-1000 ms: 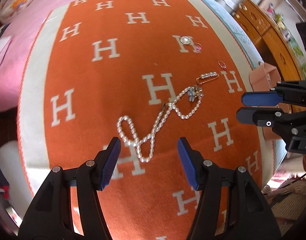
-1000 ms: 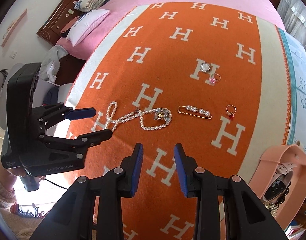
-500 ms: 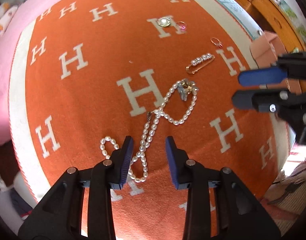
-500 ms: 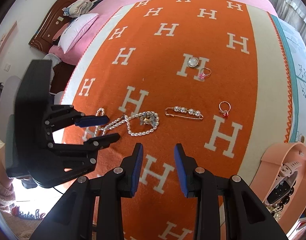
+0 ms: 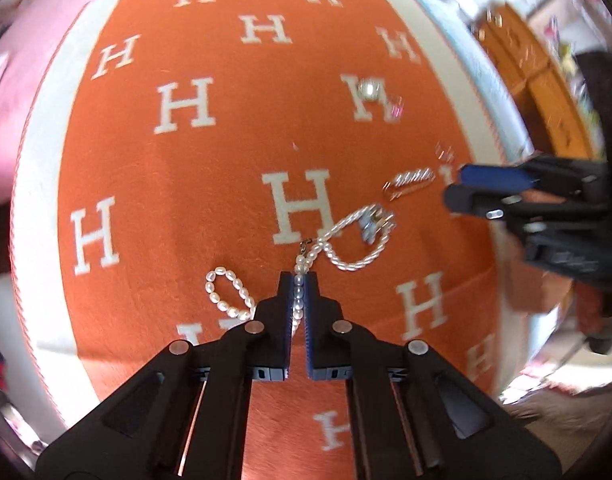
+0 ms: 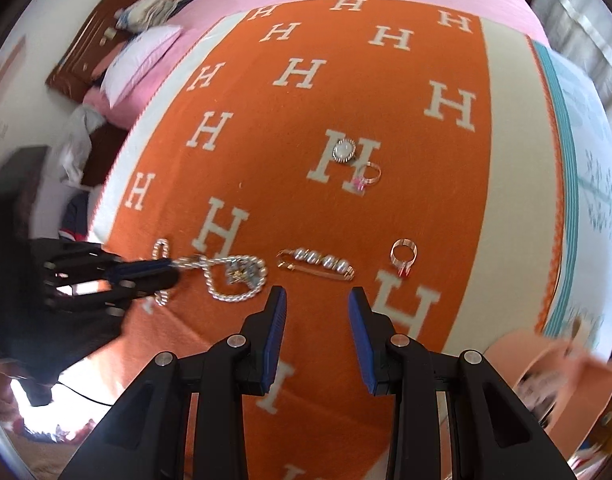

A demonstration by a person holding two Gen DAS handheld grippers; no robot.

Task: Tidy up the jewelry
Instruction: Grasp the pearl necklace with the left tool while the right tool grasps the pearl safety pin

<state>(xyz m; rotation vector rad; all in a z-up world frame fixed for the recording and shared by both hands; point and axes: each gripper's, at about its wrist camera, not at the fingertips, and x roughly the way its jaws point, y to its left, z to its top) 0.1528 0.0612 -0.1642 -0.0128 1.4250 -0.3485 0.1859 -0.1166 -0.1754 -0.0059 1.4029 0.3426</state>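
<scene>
A pearl necklace point(image 5: 346, 264) with a small charm lies looped on the orange H-patterned blanket point(image 5: 209, 184). My left gripper point(image 5: 299, 280) points steeply down, its jaws closing, and the blue pads press on a straight run of pearls. In the right wrist view the left gripper point(image 6: 167, 270) pinches the necklace point(image 6: 233, 294) at its left end. My right gripper point(image 6: 317, 296) hovers open just short of a gold pearl pin point(image 6: 318, 260), with nothing between its fingers. Further back lie a red-stone ring point(image 6: 402, 254), a round brooch point(image 6: 343, 151) and a pink-stone ring point(image 6: 368, 176).
The blanket covers a pink bed with pillows point(image 6: 141, 60) at its head. A pink jewelry box point(image 6: 566, 364) sits at the blanket's right edge. A wooden dresser point(image 5: 538, 80) stands beyond the bed, and the right gripper point(image 5: 462, 188) reaches in beside the pin point(image 5: 412, 180).
My left gripper went from wide open to shut on the necklace strand, sliding over it. The right gripper drifted lower and closer to the pearl pin, its gap unchanged.
</scene>
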